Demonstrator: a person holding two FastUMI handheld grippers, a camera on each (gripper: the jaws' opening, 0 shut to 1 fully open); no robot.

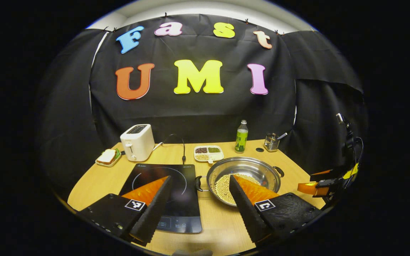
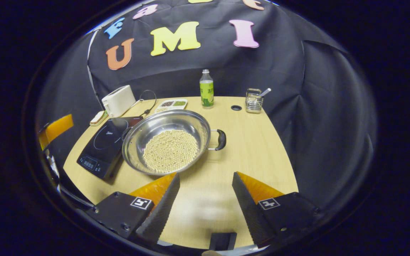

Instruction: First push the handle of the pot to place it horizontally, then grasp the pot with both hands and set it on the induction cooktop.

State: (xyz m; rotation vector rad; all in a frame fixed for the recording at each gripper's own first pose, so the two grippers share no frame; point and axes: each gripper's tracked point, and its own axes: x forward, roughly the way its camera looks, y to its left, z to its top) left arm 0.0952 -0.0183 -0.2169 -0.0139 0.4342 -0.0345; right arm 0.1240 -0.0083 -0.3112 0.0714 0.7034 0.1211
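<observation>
Steel pot (image 2: 166, 142) of pale beans sits on the wooden table (image 2: 255, 149), just beside the black induction cooktop (image 1: 171, 192) (to its right in the left gripper view), one black handle (image 2: 221, 139) pointing away from the cooktop. My left gripper (image 1: 199, 192) and right gripper (image 2: 205, 192) both hover with fingers spread apart, holding nothing.

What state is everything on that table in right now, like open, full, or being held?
Pot: on the table beside the cooktop, holding pale beans, ungrasped.
Induction cooktop: bare.
Toaster: slots empty.
Green bottle: upright, capped.
Divided tray: compartments filled.
Wire holder: holds a utensil.
Left gripper: open.
Right gripper: open.
</observation>
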